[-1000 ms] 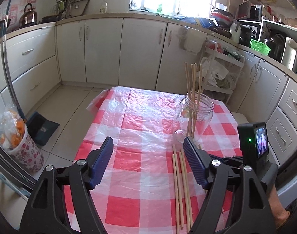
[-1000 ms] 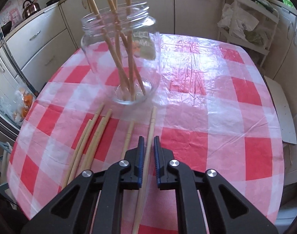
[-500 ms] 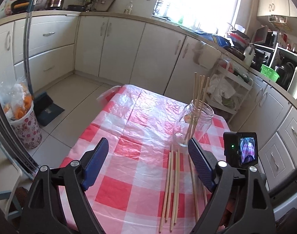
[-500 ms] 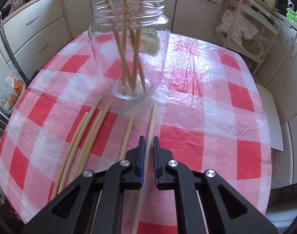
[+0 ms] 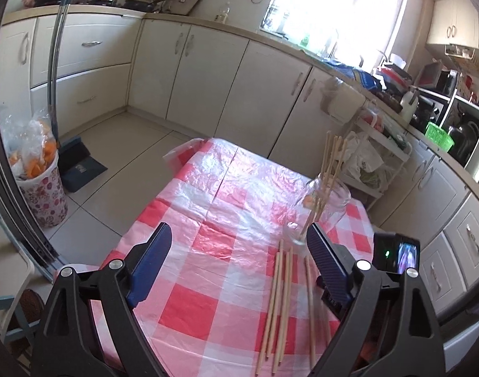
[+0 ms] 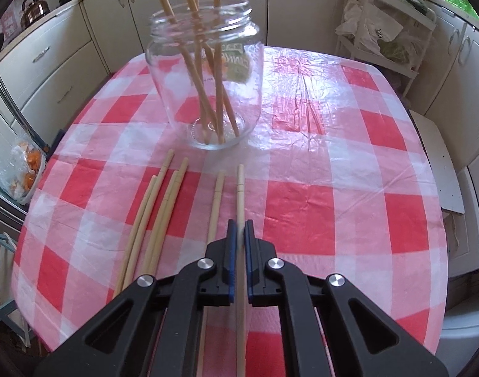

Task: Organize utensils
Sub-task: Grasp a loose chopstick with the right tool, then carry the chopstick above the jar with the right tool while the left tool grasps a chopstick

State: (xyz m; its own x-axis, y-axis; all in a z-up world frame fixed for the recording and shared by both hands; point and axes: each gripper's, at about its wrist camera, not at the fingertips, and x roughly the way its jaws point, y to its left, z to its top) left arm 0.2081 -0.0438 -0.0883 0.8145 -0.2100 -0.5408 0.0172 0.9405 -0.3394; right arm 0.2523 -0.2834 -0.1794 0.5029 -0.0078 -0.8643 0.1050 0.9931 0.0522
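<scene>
A clear glass jar (image 6: 208, 75) stands on the red-and-white checked tablecloth (image 6: 349, 163) and holds several upright wooden chopsticks (image 6: 205, 94). Several more chopsticks (image 6: 157, 216) lie flat in front of it. My right gripper (image 6: 238, 229) is shut on one chopstick (image 6: 240, 194) that points toward the jar, low over the cloth. In the left wrist view my left gripper (image 5: 239, 251) is open and empty above the table, with the jar (image 5: 324, 207) and the loose chopsticks (image 5: 280, 295) to its right. The right gripper's camera body (image 5: 396, 257) shows beside it.
A wire rack with bags (image 6: 384, 28) stands behind the table at the right. Cabinets (image 5: 208, 72) line the walls. A flowered bin with orange peel (image 5: 41, 185) and a dustpan (image 5: 79, 163) sit on the floor at the left.
The left gripper has risen and pulled back, still open. The right gripper stays shut on its chopstick, and the jar now looks slightly farther off and higher in its view.
</scene>
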